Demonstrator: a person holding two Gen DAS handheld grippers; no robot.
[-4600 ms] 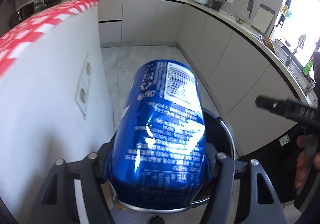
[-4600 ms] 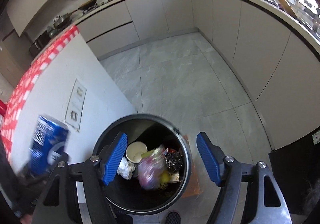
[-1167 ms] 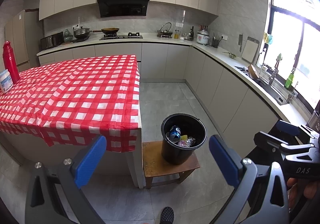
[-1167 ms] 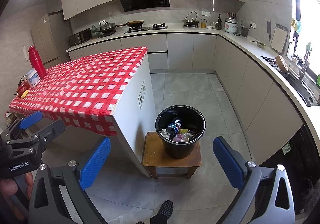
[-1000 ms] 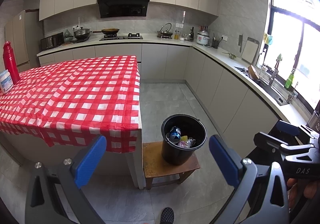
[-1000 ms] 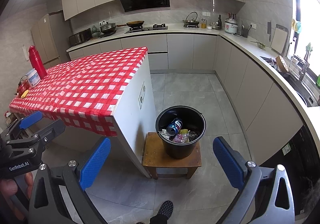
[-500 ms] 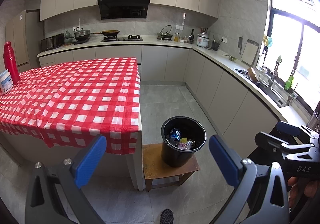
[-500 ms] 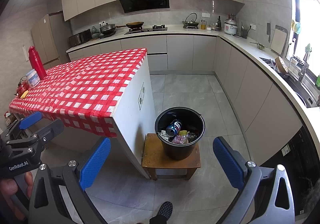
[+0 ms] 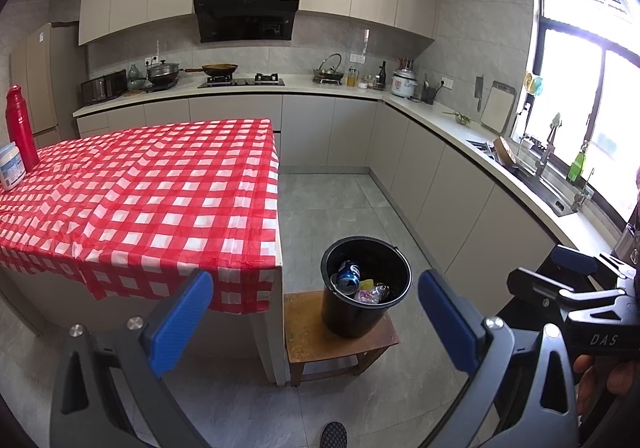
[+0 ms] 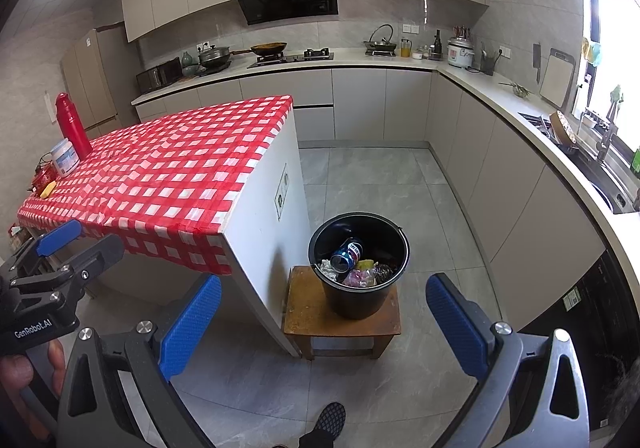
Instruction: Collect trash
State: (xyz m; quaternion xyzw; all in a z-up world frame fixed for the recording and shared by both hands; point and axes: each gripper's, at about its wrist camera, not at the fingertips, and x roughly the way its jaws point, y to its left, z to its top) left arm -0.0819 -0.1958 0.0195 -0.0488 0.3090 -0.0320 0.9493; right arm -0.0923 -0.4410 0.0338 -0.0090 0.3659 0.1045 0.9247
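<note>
Trash sits in one black bucket (image 10: 360, 300) on a small wooden stool (image 10: 340, 324), just beside the end of the table (image 10: 168, 172) with its red checked cloth. Inside I count one blue can (image 10: 347, 253); next to it a white crumpled scrap, something yellow, a pinkish wrapper and a dark crinkled piece, touching one another in a heap. Finer contents I cannot tell at this range.

The can lies tilted against the bucket's inner wall, long axis running from low near the trash heap up toward the far rim, its silver end facing my cameras. From the left wrist view the same can (image 9: 349, 275) leans at the left side of the bucket (image 9: 352, 322).

My left gripper (image 9: 316, 316) is spread wide, nothing between its blue pads. My right gripper (image 10: 324, 328) likewise gapes, holding nothing. Both hang well apart from the bucket, above the floor. Each shows at the edge of the other's view, held in a hand.

At the table's far left end: one red flask (image 10: 72, 126), one white tub (image 10: 66, 158) just beside it, and a few small items at the edge, too small to name.
</note>
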